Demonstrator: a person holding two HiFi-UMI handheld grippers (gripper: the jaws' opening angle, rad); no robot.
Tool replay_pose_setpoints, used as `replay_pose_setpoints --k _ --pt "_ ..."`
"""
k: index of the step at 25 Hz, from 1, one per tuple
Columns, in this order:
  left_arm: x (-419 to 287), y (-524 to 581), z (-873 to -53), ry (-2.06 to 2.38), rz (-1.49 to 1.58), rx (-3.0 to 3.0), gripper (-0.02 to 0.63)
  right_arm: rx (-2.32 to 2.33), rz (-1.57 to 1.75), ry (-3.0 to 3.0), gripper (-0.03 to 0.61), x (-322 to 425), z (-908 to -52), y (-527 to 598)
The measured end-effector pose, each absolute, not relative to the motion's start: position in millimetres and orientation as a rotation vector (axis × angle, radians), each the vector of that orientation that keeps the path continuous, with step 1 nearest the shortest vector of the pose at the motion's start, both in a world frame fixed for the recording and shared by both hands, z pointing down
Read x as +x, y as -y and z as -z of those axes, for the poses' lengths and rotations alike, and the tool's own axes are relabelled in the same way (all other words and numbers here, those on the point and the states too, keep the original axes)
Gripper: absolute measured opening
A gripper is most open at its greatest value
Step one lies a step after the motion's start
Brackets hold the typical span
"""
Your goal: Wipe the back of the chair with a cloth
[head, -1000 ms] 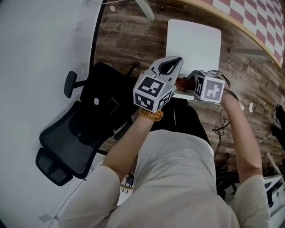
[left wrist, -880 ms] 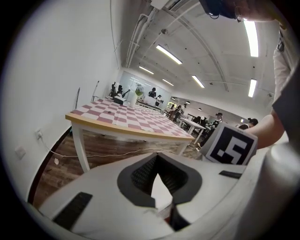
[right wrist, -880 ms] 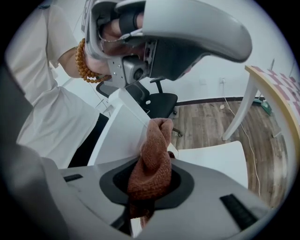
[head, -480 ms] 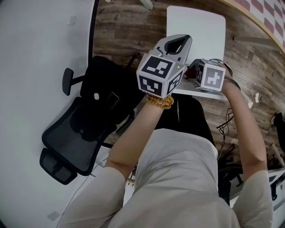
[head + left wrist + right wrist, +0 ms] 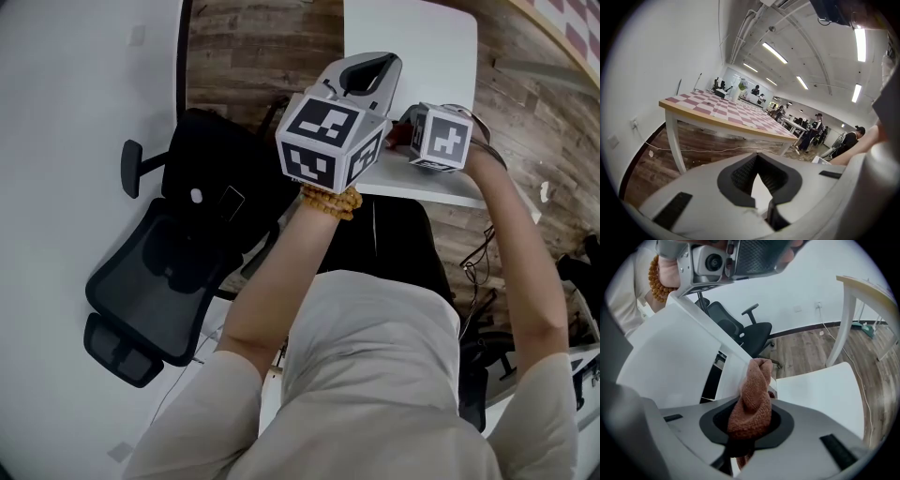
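Overhead, the head view shows us holding both grippers over a white chair (image 5: 412,56). The left gripper (image 5: 386,60) is the higher one, with a bead bracelet (image 5: 330,202) on the wrist behind it. The right gripper (image 5: 405,129) sits just beside it, its tip partly hidden. Only a reddish scrap of the cloth (image 5: 397,137) shows there, close to the near edge of the white chair. A black chair (image 5: 178,272) stands apart to our left, next to the wall (image 5: 75,112), on a wood floor (image 5: 253,56).

Next, the left gripper view. Its jaws come together at the tips and nothing sits between them. Beyond them we see a checked table (image 5: 726,115) and some people (image 5: 815,129) far off.

Last, the right gripper view. Its jaws are closed on the cloth (image 5: 752,404), a rust-coloured bunch that stands up out of the grip. The bunch rises in front of the white chair (image 5: 820,390), but we cannot tell whether it touches it. The left gripper (image 5: 740,258) hangs above, and the black chair (image 5: 750,333) stands behind by the wall.
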State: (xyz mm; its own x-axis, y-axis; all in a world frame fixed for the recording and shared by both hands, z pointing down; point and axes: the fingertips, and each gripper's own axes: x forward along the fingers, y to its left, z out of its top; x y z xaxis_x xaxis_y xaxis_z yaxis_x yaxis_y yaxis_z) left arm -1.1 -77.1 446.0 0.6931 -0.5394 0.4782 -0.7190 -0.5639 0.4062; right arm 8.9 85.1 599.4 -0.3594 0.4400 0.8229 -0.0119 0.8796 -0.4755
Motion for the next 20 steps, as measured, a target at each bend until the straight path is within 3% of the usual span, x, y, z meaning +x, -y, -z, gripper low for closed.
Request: replay_pose_setpoints --k 20 --pt "4 74 -450 0.915 -0.426 2.358 0.018 -0.331 -0.57 1.828 0.086 23 -625 -89"
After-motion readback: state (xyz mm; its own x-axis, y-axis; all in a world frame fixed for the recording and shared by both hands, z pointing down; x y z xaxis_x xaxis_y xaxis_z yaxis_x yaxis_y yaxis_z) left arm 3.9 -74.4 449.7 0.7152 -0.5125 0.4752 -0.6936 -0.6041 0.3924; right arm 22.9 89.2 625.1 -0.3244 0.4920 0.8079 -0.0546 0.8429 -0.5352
